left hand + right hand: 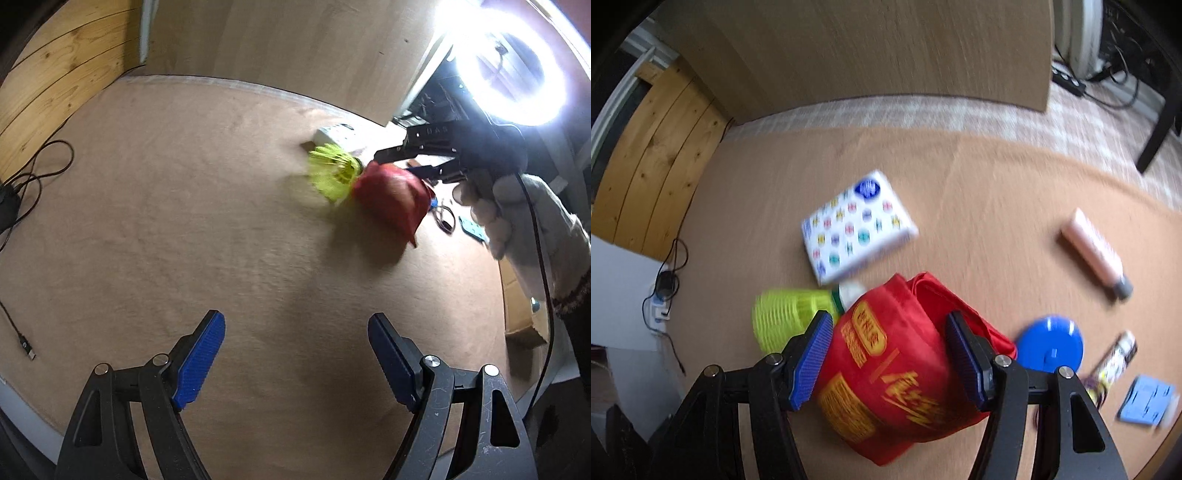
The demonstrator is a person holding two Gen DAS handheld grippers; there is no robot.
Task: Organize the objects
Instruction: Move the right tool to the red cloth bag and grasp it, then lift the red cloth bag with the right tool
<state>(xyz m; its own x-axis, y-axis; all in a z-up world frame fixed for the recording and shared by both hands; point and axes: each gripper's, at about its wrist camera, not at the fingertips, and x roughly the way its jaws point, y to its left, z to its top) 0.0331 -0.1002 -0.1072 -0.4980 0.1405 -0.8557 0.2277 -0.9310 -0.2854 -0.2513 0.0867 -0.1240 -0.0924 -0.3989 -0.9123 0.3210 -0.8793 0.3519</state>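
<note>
You are working in a home room fitted out for recording: a brown paper-covered tabletop (184, 221), pine wall panelling (55, 74) at upper left, a ring light (517, 74) at upper right, and a power strip (1069, 83) with cables on checked flooring (1071, 122).

Left gripper (296, 356) agape, right gripper (886, 354) clamped.
</note>
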